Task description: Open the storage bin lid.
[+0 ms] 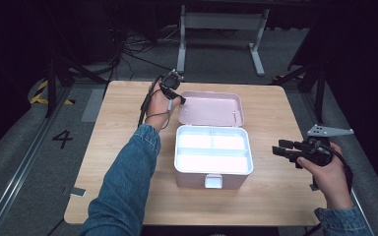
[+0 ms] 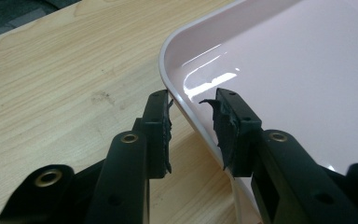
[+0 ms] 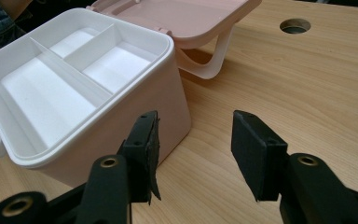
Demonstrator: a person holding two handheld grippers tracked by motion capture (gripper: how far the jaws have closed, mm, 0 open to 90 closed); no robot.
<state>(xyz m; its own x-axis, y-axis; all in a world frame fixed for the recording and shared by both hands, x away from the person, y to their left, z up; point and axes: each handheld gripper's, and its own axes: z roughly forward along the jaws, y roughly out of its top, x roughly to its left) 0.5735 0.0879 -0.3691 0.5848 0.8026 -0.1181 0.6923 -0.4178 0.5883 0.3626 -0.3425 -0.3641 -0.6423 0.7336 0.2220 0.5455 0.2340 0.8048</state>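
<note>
A pink box [image 1: 197, 180] stands mid-table with its lid [image 1: 211, 109] swung back flat behind it. A white insert [image 1: 213, 156] with three empty compartments sits inside. My left gripper [image 1: 180, 99] is at the lid's near-left corner. In the left gripper view its jaws [image 2: 193, 100] straddle the lid's rim [image 2: 177, 95], with a gap between the left pad and the rim, so it is open. My right gripper [image 1: 277, 148] hovers to the right of the box, open with only bare table between its pads [image 3: 196, 122]. The box wall [image 3: 161, 105] is just left of it.
The wooden table [image 1: 123, 128] has a round cable hole [image 3: 294, 25] at its far side. The lid's pink handle [image 3: 214, 58] arches down to the tabletop. A small grey tag [image 1: 77, 191] lies at the table's front-left edge. A white desk frame [image 1: 221, 22] stands beyond the table.
</note>
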